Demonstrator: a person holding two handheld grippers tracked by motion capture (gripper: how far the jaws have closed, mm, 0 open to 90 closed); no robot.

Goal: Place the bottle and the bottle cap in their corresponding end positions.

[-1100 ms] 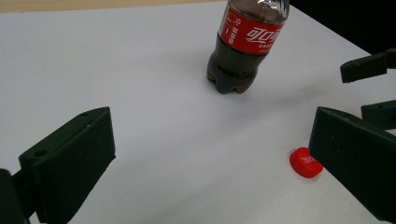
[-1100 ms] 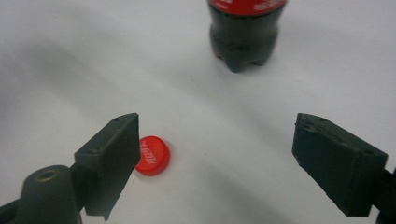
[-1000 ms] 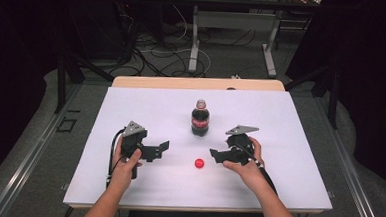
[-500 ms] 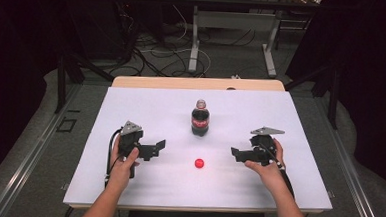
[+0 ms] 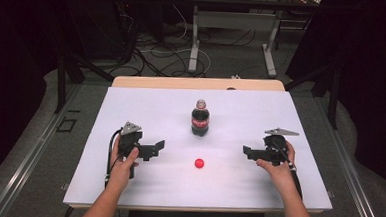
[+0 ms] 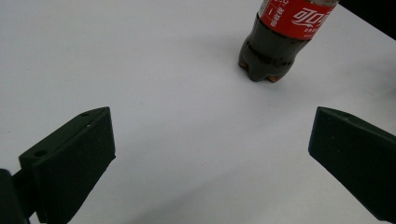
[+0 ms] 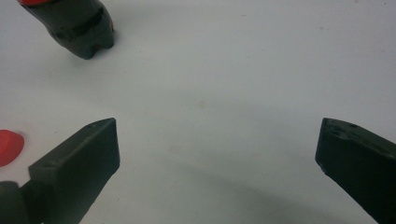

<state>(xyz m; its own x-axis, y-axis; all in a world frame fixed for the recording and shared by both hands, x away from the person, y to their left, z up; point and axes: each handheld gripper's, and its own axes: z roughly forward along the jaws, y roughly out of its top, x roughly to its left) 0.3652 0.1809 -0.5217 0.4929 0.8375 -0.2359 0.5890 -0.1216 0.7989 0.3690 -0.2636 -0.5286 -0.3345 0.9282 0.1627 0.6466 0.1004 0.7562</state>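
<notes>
A dark cola bottle (image 5: 200, 120) with a red label stands upright mid-table, without its cap. Its red cap (image 5: 199, 163) lies on the white tabletop (image 5: 237, 186) in front of it. My left gripper (image 5: 155, 147) rests at the left, open and empty, its jaws pointing right toward the bottle (image 6: 280, 37). At the right my right gripper (image 5: 247, 151) is open and empty too, jaws pointing left. In the right gripper view the bottle's base (image 7: 84, 28) is at the upper left and the cap (image 7: 8, 147) at the left edge.
A wooden strip (image 5: 197, 83) borders the table's far edge. Beyond it are desk legs (image 5: 194, 43) and cables (image 5: 154, 51) on the floor. Dark curtains flank both sides.
My right gripper has moved to the right, away from the cap and bottle. The left gripper, bottle and cap have stayed put.
</notes>
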